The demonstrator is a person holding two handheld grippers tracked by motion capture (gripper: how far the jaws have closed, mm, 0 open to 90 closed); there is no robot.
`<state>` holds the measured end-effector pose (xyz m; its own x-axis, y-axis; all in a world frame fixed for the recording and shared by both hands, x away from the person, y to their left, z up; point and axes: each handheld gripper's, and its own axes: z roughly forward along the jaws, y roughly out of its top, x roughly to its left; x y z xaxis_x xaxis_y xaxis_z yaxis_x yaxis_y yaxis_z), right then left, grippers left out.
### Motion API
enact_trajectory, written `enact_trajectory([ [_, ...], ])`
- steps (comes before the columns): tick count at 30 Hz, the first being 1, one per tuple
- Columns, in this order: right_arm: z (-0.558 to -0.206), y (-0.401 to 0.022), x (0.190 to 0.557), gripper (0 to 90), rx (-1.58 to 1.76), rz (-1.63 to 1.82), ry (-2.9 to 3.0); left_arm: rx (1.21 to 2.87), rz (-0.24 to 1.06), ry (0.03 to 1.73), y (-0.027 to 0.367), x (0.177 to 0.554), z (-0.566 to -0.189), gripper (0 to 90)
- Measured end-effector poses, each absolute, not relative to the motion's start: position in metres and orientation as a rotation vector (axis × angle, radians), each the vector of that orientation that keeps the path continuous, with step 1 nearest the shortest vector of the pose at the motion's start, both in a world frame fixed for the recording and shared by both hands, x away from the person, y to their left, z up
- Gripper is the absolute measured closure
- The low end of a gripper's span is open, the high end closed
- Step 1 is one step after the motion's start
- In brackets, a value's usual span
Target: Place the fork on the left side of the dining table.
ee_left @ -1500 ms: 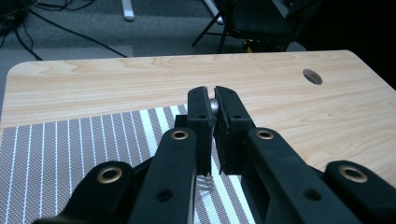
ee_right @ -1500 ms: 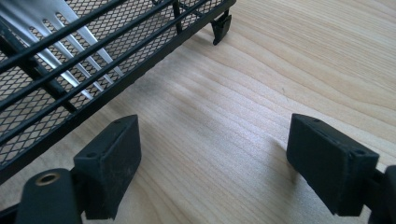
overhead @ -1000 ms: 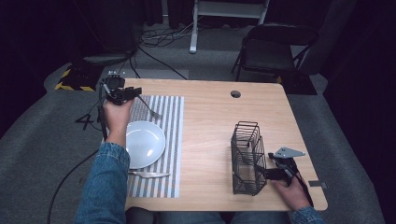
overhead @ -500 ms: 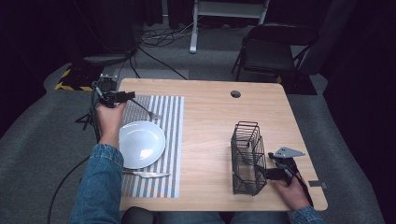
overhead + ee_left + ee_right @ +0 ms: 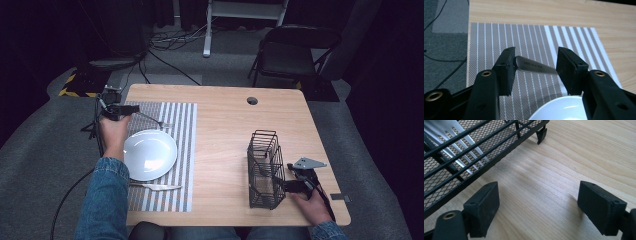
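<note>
Fork (image 5: 150, 120) lying on the striped mat (image 5: 185, 145) just beyond the plate (image 5: 149, 154), handle between the spread jaws of the left gripper (image 5: 535, 66), not yet clamped. Best closed squarely across the handle, clear of the plate rim. Knife (image 5: 156, 186) on the plate's near side. Right gripper (image 5: 537, 202) slack, resting beside the wire caddy (image 5: 264, 170), well away from the plate.

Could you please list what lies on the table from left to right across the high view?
Left gripper → white plate on the striped placemat → black wire caddy → right gripper.
</note>
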<state>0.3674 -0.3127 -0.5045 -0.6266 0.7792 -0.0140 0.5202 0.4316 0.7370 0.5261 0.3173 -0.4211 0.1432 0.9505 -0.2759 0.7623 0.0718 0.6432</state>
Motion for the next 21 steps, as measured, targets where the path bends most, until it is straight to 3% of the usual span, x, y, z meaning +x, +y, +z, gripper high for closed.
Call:
enact_trajectory([
  [7,-0.504,-0.313,0.367,17.9,1.111,1.018,2.336,1.709,0.270,1.658,0.319,0.528,-0.438,50.2],
  [21,-0.504,-0.313,0.367,17.9,1.112,1.018,2.336,1.691,0.240,1.673,0.323,0.535,-0.453,45.5],
])
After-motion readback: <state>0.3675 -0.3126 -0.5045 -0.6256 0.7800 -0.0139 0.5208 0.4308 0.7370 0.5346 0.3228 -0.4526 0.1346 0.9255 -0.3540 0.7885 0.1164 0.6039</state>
